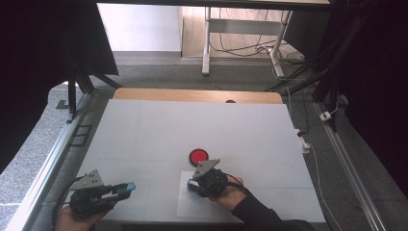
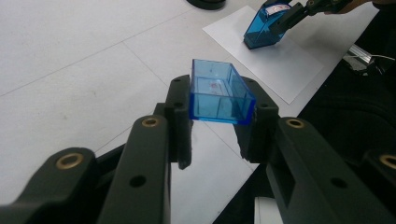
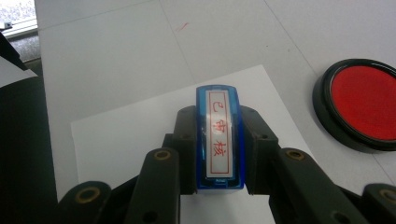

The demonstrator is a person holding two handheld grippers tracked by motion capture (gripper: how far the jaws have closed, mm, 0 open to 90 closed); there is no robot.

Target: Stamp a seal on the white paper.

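Note:
My left gripper (image 2: pixel 219 107) is shut on a clear blue stamp cap (image 2: pixel 218 92), held just above the table at the front left (image 1: pixel 126 187). My right gripper (image 3: pixel 218 140) is shut on a blue stamp (image 3: pixel 218 140) whose white label carries red characters. That stamp stands pressed down on a white sheet of paper (image 1: pixel 199 204), and it also appears far off in the left gripper view (image 2: pixel 264 29). A round red ink pad (image 1: pixel 198 156) in a black case lies just beyond the paper, to the right of the stamp in the right gripper view (image 3: pixel 362 103).
The white table top (image 1: pixel 192 130) spreads wide behind the ink pad. A wooden strip (image 1: pixel 197 95) runs along its far edge. Metal rails (image 1: pixel 48 163) flank the table, and cables (image 1: pixel 308 144) lie on the floor at the right.

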